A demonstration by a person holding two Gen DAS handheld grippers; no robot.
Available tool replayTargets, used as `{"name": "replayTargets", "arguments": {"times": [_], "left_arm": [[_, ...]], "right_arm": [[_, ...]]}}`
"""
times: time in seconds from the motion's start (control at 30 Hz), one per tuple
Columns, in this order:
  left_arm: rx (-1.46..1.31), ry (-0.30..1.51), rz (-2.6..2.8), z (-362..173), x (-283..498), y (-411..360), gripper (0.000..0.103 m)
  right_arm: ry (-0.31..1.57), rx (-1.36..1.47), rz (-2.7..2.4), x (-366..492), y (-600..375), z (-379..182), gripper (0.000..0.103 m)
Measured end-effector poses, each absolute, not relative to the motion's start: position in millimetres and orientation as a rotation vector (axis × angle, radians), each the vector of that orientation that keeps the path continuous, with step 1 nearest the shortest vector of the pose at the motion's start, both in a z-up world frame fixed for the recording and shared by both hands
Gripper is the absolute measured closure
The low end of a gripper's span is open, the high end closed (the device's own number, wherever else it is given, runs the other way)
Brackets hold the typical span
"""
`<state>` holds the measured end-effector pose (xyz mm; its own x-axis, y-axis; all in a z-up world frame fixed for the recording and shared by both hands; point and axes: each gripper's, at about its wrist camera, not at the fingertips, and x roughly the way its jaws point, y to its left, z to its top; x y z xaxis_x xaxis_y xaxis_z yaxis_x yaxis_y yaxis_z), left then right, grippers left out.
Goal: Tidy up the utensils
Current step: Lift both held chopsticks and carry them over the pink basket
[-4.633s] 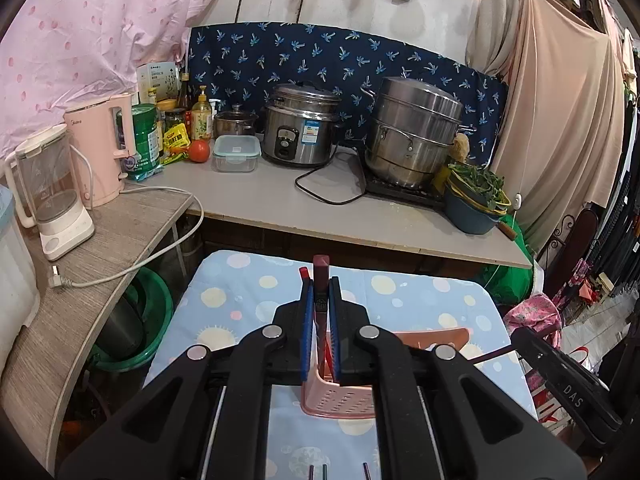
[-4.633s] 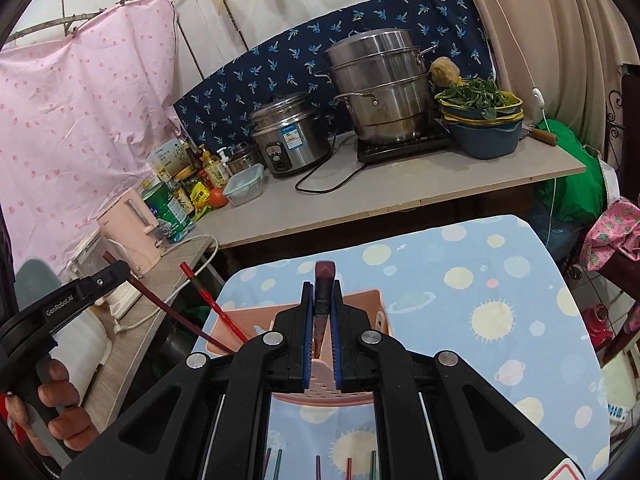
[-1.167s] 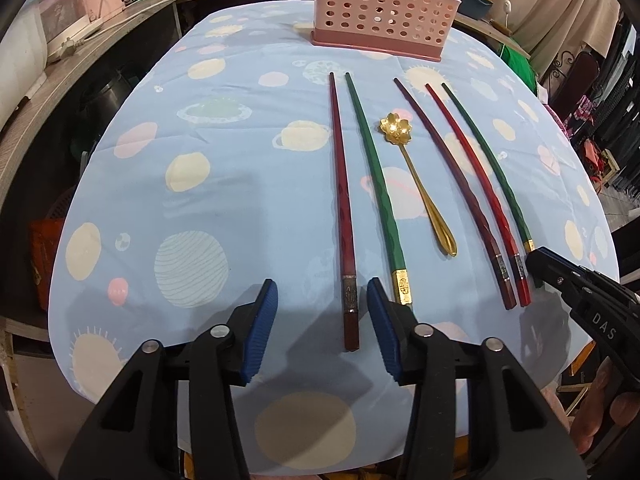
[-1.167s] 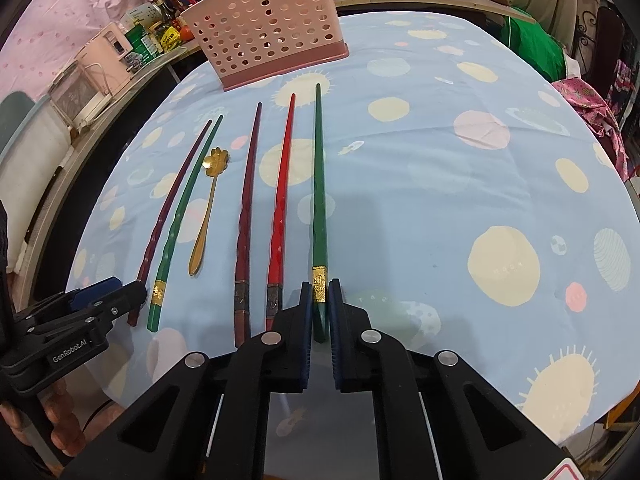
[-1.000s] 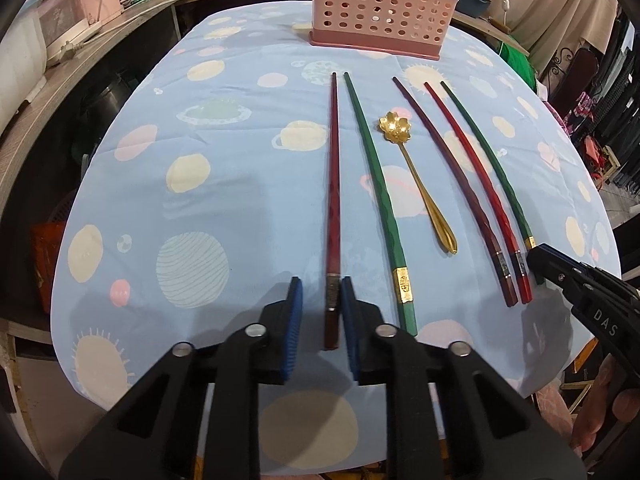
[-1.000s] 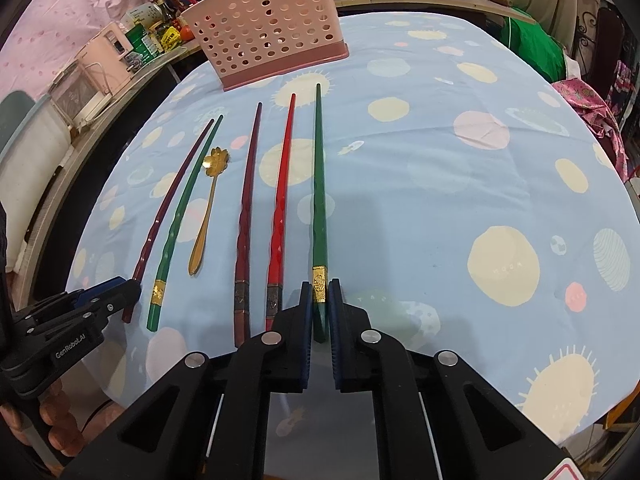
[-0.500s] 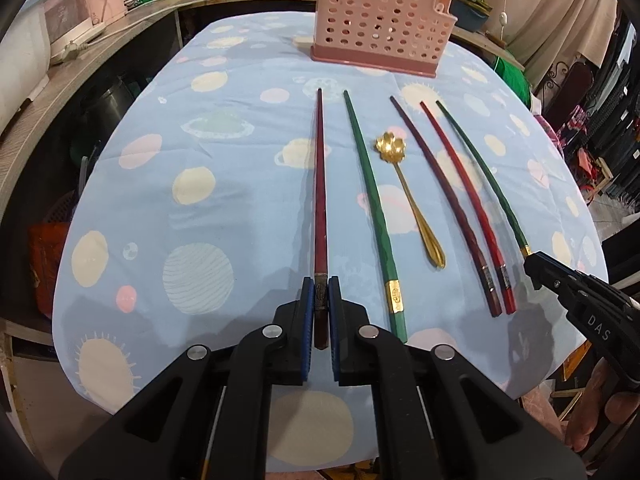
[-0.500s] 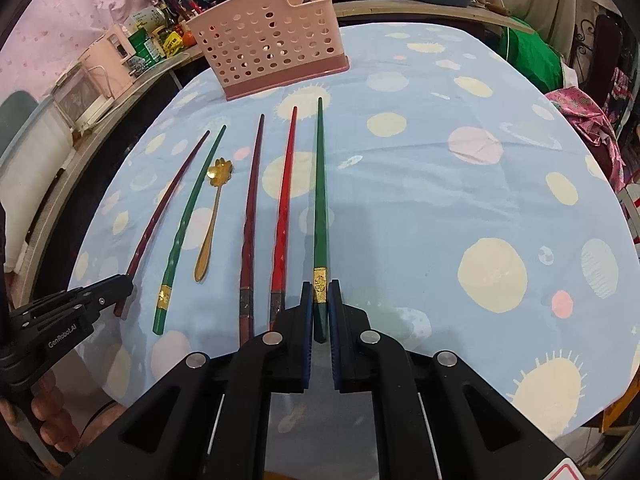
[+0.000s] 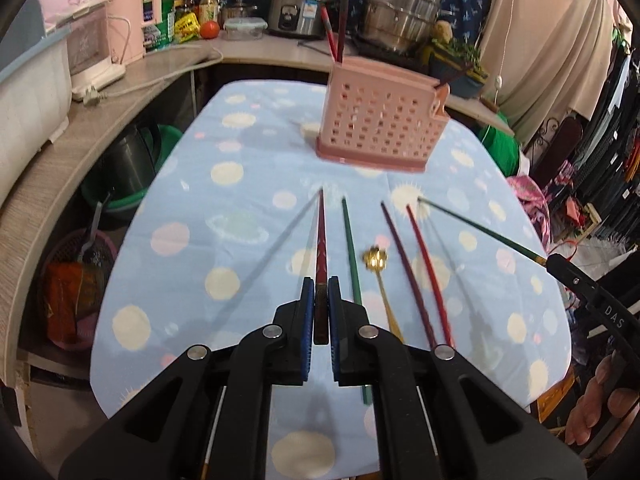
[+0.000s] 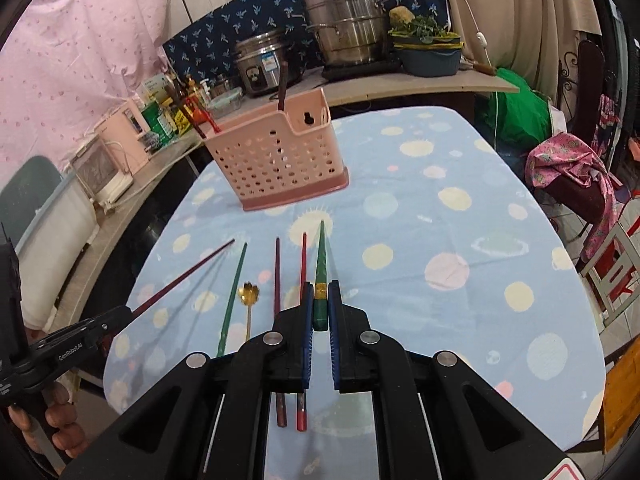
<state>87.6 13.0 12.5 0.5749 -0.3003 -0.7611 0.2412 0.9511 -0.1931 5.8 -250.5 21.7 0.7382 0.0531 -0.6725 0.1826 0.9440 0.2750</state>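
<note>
A table under a pale blue tablecloth [image 9: 248,216] printed with suns and planets fills both views, with a kitchen counter [image 9: 256,46] behind it carrying a steel steamer pot [image 10: 350,24] and a rice cooker [image 10: 264,62]. At the far middle of the cloth stands the pink perforated utensil basket [image 9: 380,130], with dark red sticks poking up from it.

The left gripper [image 9: 319,316] is clamped tight on the thick end of a dark red chopstick [image 9: 320,240], lifted off the cloth and tip pointing toward the basket; its arm reads "GenRobot.AI" in the right wrist view. The right gripper [image 10: 319,312] is likewise closed on the gold-banded end of a green chopstick [image 10: 320,264], also raised; its arm shows "DAS".

On the cloth between these two lie a second green chopstick [image 9: 352,248], a maroon chopstick [image 9: 404,264], a bright red chopstick [image 9: 428,264] and a gold flower-bowled spoon [image 9: 376,260].
</note>
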Motion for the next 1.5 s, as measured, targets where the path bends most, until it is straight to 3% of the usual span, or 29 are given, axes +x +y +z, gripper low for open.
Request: {"name": "replayTargets", "arguments": {"times": [1.13,1.5], "left_arm": [[-0.165,0.474,-0.340,213.5,194.1,-8.5,0.097],[-0.155,0.360,-0.324,255.9,240.2,-32.4,0.097]], "right_arm": [[0.382,0.396,0.015,96.2,-285.8,167.4,0.096],[0.303,0.435,0.018,155.6,-296.0,202.1,0.096]]}}
